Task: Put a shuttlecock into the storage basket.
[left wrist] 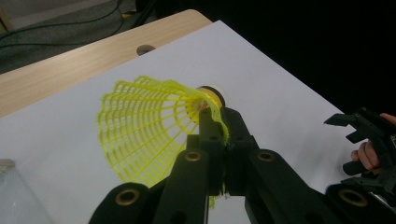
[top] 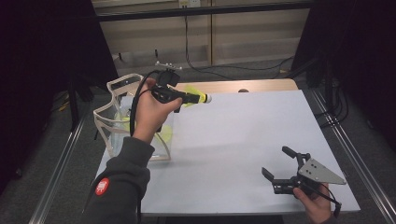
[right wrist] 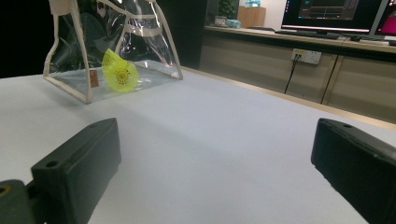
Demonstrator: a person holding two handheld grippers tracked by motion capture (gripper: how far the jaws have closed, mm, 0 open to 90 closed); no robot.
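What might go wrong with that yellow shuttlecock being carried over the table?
The left gripper pinches the shuttlecock by the thin mesh skirt near its cork, so it might crush or slip out. The clear bag has soft, sagging sides and already holds another shuttlecock, so a drop might miss the opening or snag the rim.

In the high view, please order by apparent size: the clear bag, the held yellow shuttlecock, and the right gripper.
1. Clear bag, clearly largest.
2. Right gripper.
3. Yellow shuttlecock, partly hidden by the left gripper, so unsure.
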